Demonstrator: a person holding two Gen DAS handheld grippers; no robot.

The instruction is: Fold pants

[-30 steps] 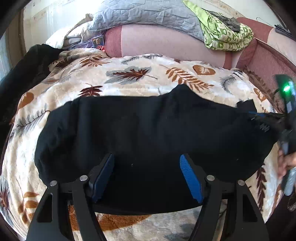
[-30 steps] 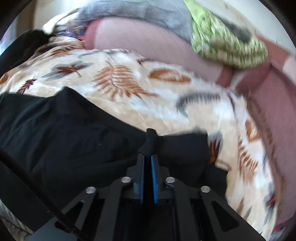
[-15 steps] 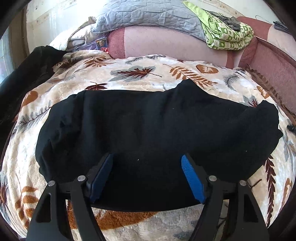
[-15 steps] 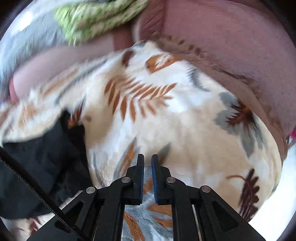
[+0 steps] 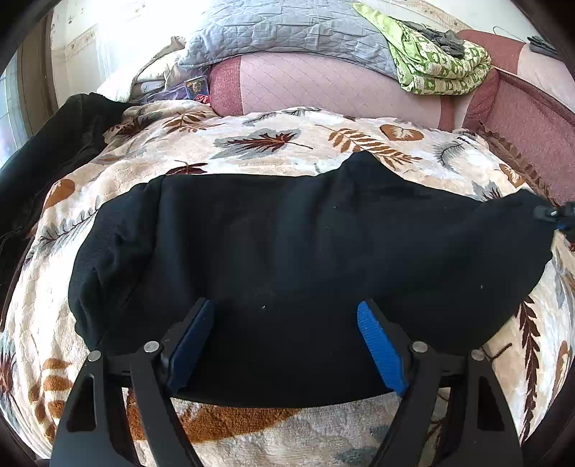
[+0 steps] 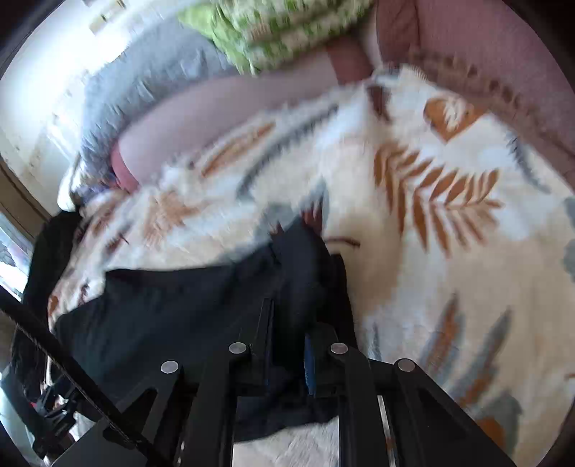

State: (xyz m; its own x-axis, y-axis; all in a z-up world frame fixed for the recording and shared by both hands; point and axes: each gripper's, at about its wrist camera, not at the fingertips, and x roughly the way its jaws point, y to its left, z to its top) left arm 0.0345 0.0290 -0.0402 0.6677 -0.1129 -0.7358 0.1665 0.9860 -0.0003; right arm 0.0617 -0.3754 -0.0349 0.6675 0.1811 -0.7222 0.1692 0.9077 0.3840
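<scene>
The black pants [image 5: 287, 233] lie folded in a wide band across the leaf-patterned blanket [image 5: 273, 143]. My left gripper [image 5: 284, 304] hovers over their near edge. Its blue pads [image 5: 381, 348] stand far apart and are still opening, with the cloth beneath them, not pinched. In the blurred right wrist view my right gripper [image 6: 287, 323] is over the right end of the pants [image 6: 187, 309]. Its jaws are opening by a narrow gap with dark cloth showing in it, and I see no pinch. The right gripper's tip [image 5: 553, 215] also shows at the pants' right end.
A pink and maroon padded back [image 5: 323, 86] rises behind the blanket, with a grey quilt [image 5: 280, 32] and a green patterned cloth [image 5: 438, 68] piled on it. Another black garment [image 5: 46, 151] lies at the left edge. A maroon side [image 5: 532, 129] borders the right.
The right gripper let go of the pants' end, swung out over the bare blanket, then rolled back to that end with its jaws slightly parted. The left gripper stayed put and widened a little.
</scene>
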